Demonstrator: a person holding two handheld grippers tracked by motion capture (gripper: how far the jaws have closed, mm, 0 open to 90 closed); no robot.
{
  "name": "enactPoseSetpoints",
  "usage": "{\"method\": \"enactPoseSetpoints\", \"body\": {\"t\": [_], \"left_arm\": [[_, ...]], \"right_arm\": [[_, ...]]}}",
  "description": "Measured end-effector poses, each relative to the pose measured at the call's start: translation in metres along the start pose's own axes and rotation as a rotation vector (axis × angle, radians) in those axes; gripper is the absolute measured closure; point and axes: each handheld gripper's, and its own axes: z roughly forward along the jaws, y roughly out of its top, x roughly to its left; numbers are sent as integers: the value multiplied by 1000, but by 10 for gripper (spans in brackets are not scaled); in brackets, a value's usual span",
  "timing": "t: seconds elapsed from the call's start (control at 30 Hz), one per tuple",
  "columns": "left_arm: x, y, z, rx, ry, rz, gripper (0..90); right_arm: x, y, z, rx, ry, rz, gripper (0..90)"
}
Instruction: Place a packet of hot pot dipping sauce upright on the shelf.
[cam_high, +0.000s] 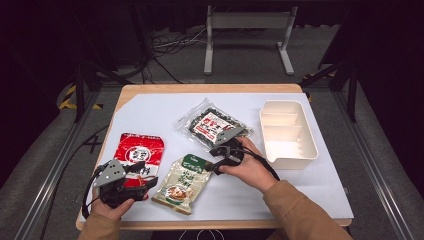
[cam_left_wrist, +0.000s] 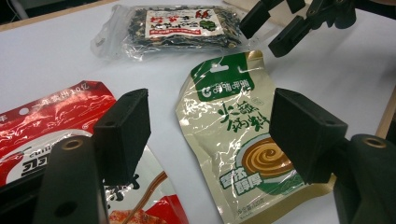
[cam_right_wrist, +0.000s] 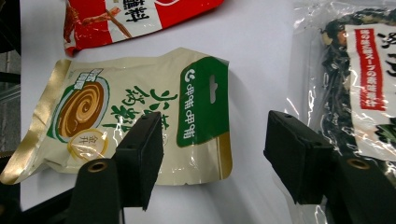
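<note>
here the right gripper (cam_high: 214, 159) hangs released, angled down over the beige pouch (cam_high: 182, 182).

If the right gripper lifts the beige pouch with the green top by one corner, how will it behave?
The beige pouch looks like thin, crinkled foil lying flat, so it will probably sag. Its glossy film may slip between the pads. The right gripper hangs open above its green end.

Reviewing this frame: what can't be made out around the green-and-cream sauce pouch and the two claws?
- Green-and-cream sauce pouch: right gripper view, near edge hidden behind the right claw.
- Red foil snack pouch: left gripper view, lower part covered by the left claw.
- White plastic divided tray: high view, too small to make out anything inside.
</note>
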Motion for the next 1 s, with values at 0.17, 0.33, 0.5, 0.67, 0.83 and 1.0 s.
{"method": "enactPoseSetpoints", "body": {"t": [0.17,0.33,0.5,0.67,0.83,1.0], "left_arm": [[0,0,0,0,-1,-2,297],[0,0,0,1,-5,-5,295],[-1,-1,1,1,-5,-9,294],[-2,-1,3,8,-10,-2,293],[-2,0,2,9,-9,0,292],[-2,0,2,9,-10,4,291]], "right_arm": [[-1,0,9,16,15,10,367],[-2,1,19,33,35,14,365],[-2,0,26,50,48,24,365],[-1,0,32,64,69,27,366],[0,-1,38,90,97,35,389],[0,-2,43,106,127,48,424]]}}
